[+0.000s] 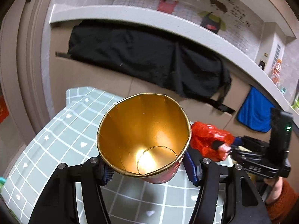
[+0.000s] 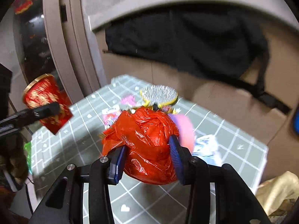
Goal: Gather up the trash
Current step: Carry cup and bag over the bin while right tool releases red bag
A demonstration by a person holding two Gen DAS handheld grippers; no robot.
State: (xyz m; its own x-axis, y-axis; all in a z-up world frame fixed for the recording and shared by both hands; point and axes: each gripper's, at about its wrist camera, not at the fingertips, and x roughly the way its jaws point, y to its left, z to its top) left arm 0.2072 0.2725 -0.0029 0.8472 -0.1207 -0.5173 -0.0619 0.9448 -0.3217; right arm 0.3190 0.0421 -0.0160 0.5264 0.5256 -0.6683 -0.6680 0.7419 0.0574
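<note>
Between the left claw's (image 1: pixel 149 169) pads sits a gold-lined cup (image 1: pixel 143 136), pinched above the checked desk (image 1: pixel 56 140); from the right wrist, the right claw (image 2: pixel 148 160) pinches a red bag (image 2: pixel 147 141) over desk litter (image 2: pixel 158 93)

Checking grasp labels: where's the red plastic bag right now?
Right wrist view, centre: the red plastic bag sits clamped in the right hand-held gripper, above the checked tablecloth, in front of the hairbrush.

Checked green tablecloth (image 2: pixel 233 141) carries wrappers (image 2: pixel 112 114) and a brush (image 2: pixel 158 93).
</note>
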